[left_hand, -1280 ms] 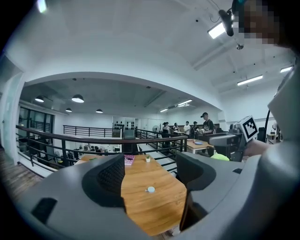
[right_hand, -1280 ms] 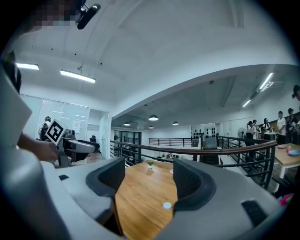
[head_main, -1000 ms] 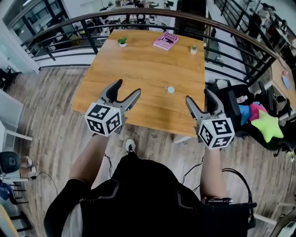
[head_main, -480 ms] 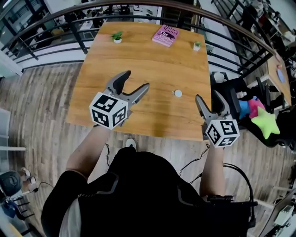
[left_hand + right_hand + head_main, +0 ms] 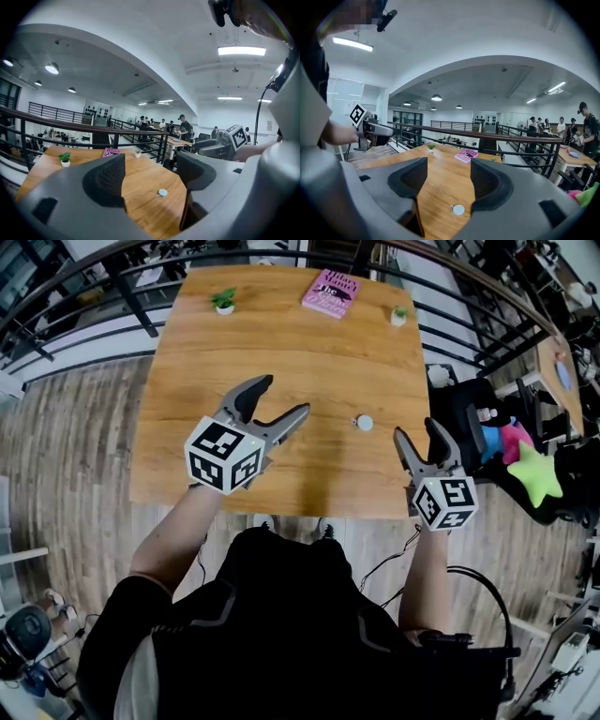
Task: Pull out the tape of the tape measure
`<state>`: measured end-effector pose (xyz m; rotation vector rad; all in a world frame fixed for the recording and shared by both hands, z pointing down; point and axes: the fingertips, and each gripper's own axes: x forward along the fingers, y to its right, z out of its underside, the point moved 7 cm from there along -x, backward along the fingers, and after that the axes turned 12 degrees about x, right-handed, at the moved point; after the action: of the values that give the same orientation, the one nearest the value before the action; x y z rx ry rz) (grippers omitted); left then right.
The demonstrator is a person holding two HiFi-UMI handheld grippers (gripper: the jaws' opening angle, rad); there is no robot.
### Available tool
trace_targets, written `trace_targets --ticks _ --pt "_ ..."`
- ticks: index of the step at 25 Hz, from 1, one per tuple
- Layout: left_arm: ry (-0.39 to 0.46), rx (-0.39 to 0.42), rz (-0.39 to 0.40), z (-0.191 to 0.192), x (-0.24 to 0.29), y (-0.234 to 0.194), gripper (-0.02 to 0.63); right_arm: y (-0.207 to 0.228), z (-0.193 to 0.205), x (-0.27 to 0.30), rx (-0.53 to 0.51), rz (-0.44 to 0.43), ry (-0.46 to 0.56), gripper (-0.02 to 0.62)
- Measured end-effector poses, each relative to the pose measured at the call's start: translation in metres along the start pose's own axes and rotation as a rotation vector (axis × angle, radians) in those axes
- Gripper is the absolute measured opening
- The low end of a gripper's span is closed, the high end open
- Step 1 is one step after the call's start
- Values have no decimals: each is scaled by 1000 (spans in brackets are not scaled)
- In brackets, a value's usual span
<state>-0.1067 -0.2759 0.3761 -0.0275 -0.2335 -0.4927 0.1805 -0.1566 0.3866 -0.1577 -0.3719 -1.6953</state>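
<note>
The middle of the wooden table [image 5: 309,362] lies bare across the centre of the head view, open to a reach from the lower edge. Only the small round tape measure [image 5: 364,422] sits there, right of centre. Along the top edge stand a potted plant [image 5: 223,301], a pink book [image 5: 331,292] and a small pot [image 5: 399,315]. A dark railing [image 5: 134,298] fences the far sides, and a black chair [image 5: 459,413] crowds the table's right edge.

Black short-sleeved top [image 5: 300,643], grey-seamed. Grey left gripper [image 5: 284,396] and right gripper [image 5: 416,427], white marker cubes behind; right jaws just narrowing, nothing between. Black cable [image 5: 489,601] looping at four o'clock.
</note>
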Motion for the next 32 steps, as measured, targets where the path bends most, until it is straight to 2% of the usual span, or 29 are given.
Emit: trace_targets --ticks 6,12,20,32 --pt "-39 -46 -62 12 17 -2 351 30 19 39 -25 -74 -83 282" --pt "-88 -52 -118 23 39 9 351 58 57 76 -26 -168 -190 282" --pt "-150 -93 -202 49 58 8 350 77 106 125 -128 -267 -332 284" --pt "-222 -128 -271 88 74 21 351 87 184 178 -248 -399 -516 296"
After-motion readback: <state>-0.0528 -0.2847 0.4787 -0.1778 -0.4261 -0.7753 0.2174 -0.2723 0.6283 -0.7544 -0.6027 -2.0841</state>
